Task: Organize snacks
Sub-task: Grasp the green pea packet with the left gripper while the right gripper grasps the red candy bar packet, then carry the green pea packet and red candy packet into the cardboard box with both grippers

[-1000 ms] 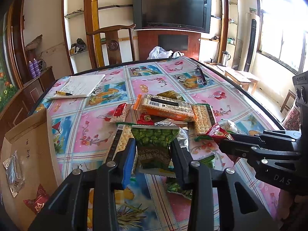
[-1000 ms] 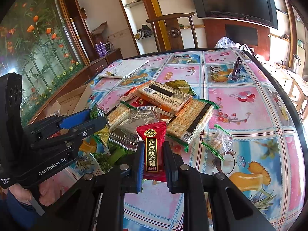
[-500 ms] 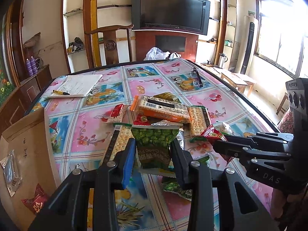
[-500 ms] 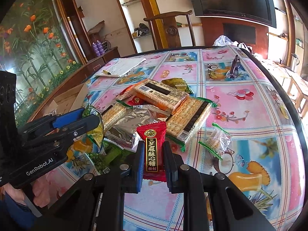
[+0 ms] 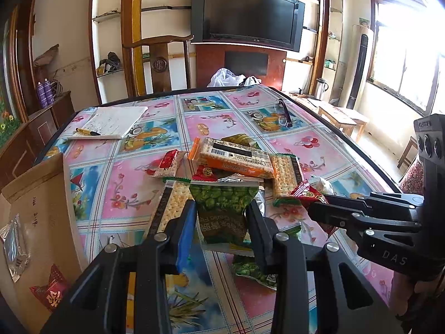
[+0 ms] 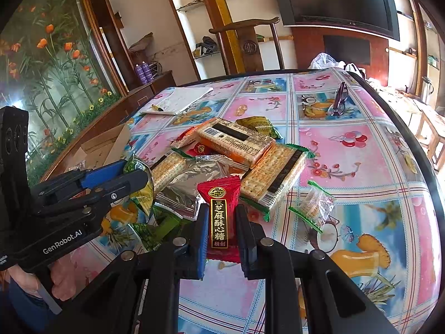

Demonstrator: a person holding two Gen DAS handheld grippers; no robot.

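Desk (image 5: 314,150) with a bright patterned cover of pink and blue squares fills most of both views, and a heap of snacks lies near its middle. Off the desk's left edge stands an open cardboard box (image 5: 41,194), with a red packet and a clear packet low inside it. At the far left of the desk lies a notepad (image 5: 111,122) with a pen on it, and at the far right a pair of glasses (image 6: 338,97).

On top of the heap sits a long orange cracker pack (image 5: 236,158), and to its right a green-edged cracker pack (image 6: 275,175) leans against it. A silver foil bag (image 6: 189,181) lies in front of them, and a small clear cookie packet (image 6: 314,206) lies apart on the right.

The left tool (image 5: 221,222) is clamped on a green pea packet (image 5: 222,208), which it holds up above the desk at the near side of the heap. The right tool (image 6: 222,225) is closed tight on a red candy packet (image 6: 221,211), which stands upright between its pads, just in front of the foil bag.
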